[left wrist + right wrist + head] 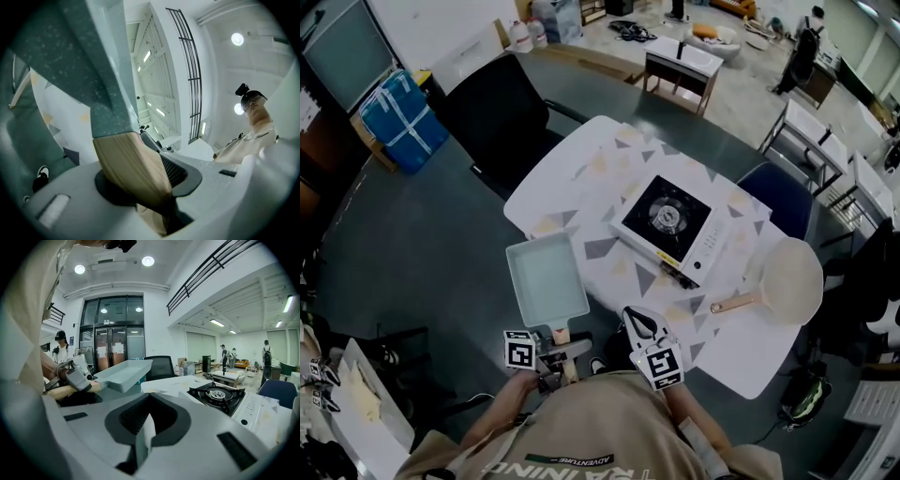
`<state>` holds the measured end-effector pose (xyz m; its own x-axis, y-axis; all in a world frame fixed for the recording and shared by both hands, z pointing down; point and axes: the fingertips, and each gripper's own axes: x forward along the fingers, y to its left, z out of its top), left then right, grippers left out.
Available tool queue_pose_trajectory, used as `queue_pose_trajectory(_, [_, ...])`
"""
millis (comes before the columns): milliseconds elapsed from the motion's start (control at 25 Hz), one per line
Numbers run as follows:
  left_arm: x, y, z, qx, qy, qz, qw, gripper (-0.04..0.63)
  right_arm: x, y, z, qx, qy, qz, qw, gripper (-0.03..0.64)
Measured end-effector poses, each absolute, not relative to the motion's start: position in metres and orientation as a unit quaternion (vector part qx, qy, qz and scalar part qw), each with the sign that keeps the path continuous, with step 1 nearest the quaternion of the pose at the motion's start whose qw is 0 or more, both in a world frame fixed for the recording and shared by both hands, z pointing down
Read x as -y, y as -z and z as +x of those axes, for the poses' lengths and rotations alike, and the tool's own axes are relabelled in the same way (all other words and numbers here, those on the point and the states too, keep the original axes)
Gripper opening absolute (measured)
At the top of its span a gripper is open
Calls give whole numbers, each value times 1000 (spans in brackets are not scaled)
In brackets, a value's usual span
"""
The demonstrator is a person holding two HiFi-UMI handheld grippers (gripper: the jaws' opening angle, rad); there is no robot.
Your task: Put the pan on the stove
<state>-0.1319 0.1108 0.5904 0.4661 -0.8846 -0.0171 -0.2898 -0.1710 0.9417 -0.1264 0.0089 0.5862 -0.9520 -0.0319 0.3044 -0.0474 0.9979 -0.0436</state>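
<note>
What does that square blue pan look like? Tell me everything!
The pan is a pale blue-green rectangle with low walls and nothing inside. Its underside looks speckled teal. A light wooden handle sticks out of one short side, and the left gripper is shut on it. The pan is held at the table's near edge, left of the stove, not on it.

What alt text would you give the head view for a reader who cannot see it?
The left tongs grip a pale rectangular pan by its wooden handle at the table's near edge, left of a gas stove. The right tongs sit shut alongside.
</note>
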Motion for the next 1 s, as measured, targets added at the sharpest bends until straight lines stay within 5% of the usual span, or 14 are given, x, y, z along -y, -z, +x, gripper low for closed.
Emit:
queue_pose_trajectory(480, [-33,-581,-181,405,292,719,484,140,53,-580,-192,990,-37,-20,135,-2])
queue_pose_trajectory(1000, [23,-582,-191,350,265,735,517,140,114,-587,-180,988,-58,55,132,-2])
